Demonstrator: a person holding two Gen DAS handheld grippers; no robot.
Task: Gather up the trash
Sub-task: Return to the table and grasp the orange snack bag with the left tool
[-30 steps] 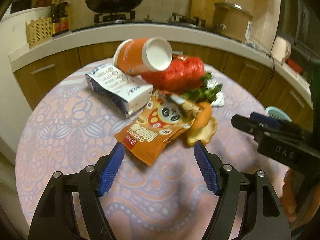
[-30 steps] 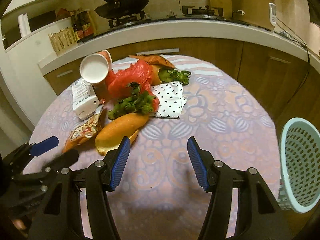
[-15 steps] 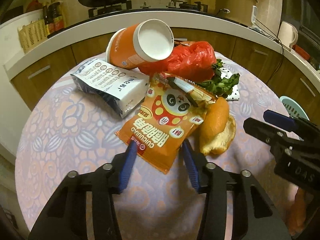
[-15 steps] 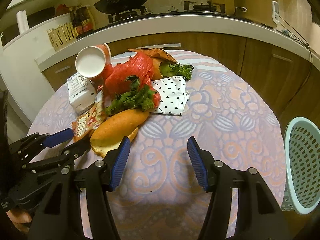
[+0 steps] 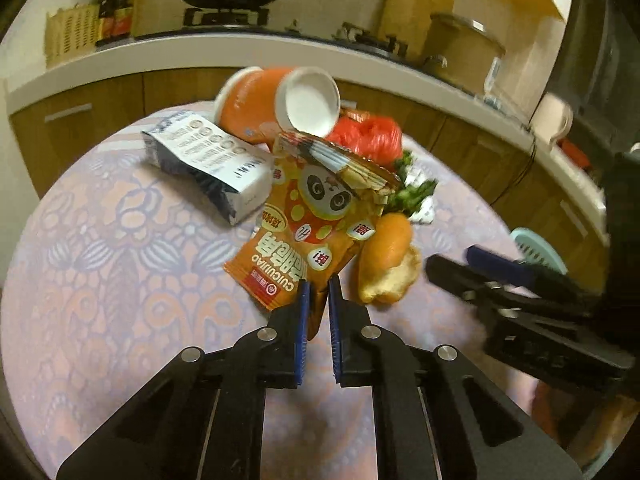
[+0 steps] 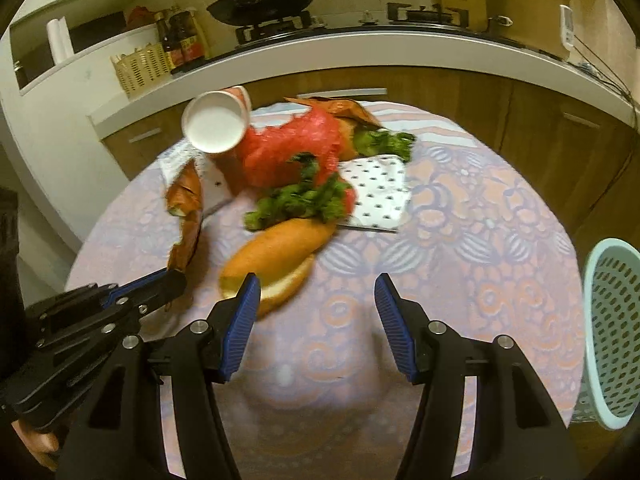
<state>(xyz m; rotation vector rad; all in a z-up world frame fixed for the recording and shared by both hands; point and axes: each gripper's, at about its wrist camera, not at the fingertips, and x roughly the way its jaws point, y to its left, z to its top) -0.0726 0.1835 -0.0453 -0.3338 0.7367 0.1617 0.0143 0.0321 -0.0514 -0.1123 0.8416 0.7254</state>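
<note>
Kitchen, dim light, round table (image 6: 480, 240) under patterned cloth.

Snack bag (image 5: 304, 236): lower corner pinched in left gripper (image 5: 318, 300), jaws nearly together on foil, bag raised off cloth near pile's front.

Right gripper (image 6: 316, 300): wide, holding nothing, hovering just before bread (image 6: 272, 256).

Pile behind: carton (image 5: 208, 168), cup (image 5: 280, 108), red bag (image 6: 292, 152), greens (image 6: 304, 200), napkin (image 6: 380, 196).

Basket (image 6: 612, 332) at table's right edge.

Risk: thin corner grip, slick foil may slip out; swinging bag may drag bread or knock cup.

Counter, stove, wok, pot beyond.
</note>
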